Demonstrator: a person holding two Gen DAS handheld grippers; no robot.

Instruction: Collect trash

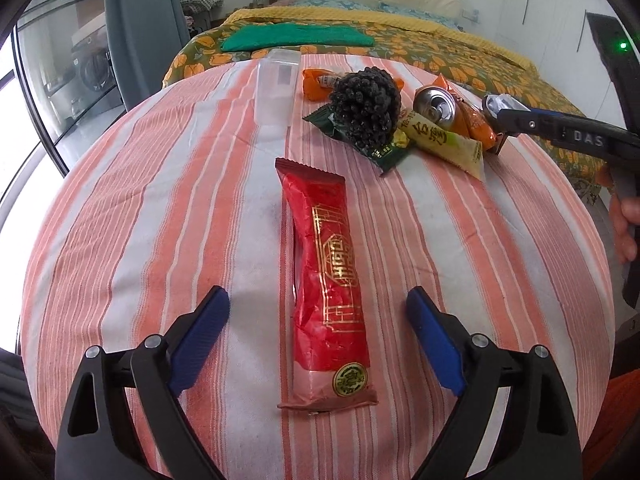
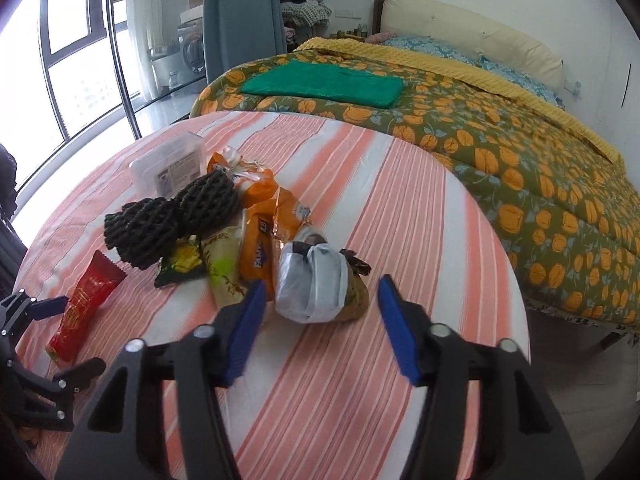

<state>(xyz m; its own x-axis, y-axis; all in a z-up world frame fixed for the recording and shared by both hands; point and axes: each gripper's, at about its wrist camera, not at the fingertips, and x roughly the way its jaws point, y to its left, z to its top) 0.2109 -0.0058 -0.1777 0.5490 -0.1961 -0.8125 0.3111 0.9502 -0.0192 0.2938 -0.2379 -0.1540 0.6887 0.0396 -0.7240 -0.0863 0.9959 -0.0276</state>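
Observation:
A long red wrapper [image 1: 326, 276] lies on the striped tablecloth [image 1: 180, 208], between the open fingers of my left gripper [image 1: 318, 300]. It also shows in the right wrist view [image 2: 82, 304]. A trash pile sits further back: black foam net [image 1: 366, 110], crushed can [image 1: 435, 104], green wrapper [image 1: 380, 152], yellow sachet [image 1: 444, 140], orange wrappers [image 1: 476, 124]. My right gripper [image 2: 320, 288] is open, its fingers either side of a crumpled white plastic bag [image 2: 314, 284] at the pile's near edge. The black net [image 2: 168, 216] and orange Fanta wrapper [image 2: 260, 236] lie just beyond.
A clear plastic box [image 1: 278, 88] stands at the back of the table, also in the right wrist view [image 2: 168, 162]. A bed with a floral quilt [image 2: 500, 140] and folded green cloth [image 2: 324, 84] is behind. Windows and a washing machine [image 2: 192, 48] are at left.

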